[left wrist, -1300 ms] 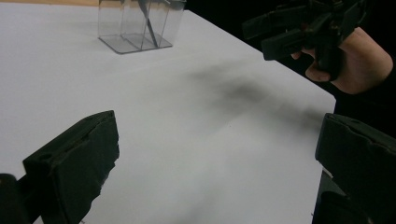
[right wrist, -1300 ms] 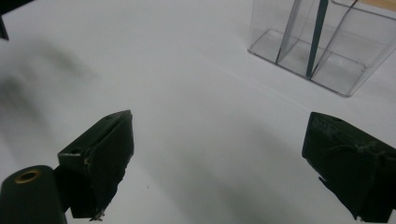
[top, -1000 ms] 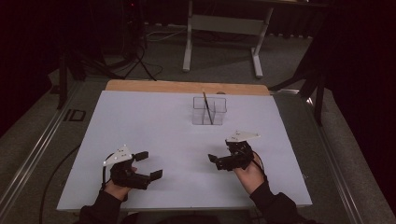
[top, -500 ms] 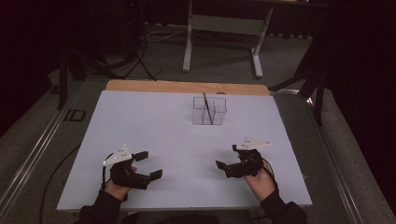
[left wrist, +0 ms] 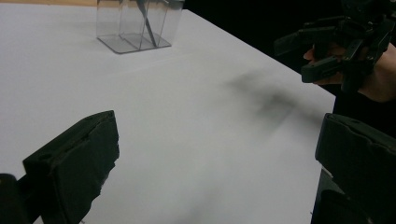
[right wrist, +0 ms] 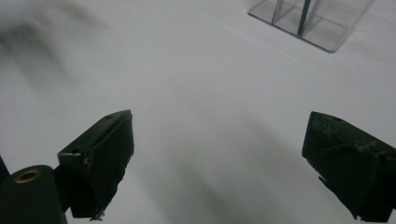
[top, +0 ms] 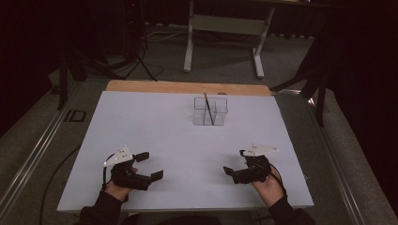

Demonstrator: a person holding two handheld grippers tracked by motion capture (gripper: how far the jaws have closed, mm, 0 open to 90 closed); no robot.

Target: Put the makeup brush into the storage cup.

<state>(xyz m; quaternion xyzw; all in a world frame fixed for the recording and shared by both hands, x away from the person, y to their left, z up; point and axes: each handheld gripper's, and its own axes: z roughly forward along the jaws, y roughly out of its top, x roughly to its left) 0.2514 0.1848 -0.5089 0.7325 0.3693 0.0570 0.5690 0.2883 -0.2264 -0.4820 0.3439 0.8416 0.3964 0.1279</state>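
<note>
Clear plastic holder [top: 210, 111], divided, one dark pen [top: 207, 106] leaning inside.

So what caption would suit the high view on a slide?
Two open grippers, left and right, rest near the table's front edge; a clear box holding a pen stands farther back.

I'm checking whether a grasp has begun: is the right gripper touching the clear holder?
Apart. In the high view, bare white table lies between the right gripper and the clear holder farther back.
</note>
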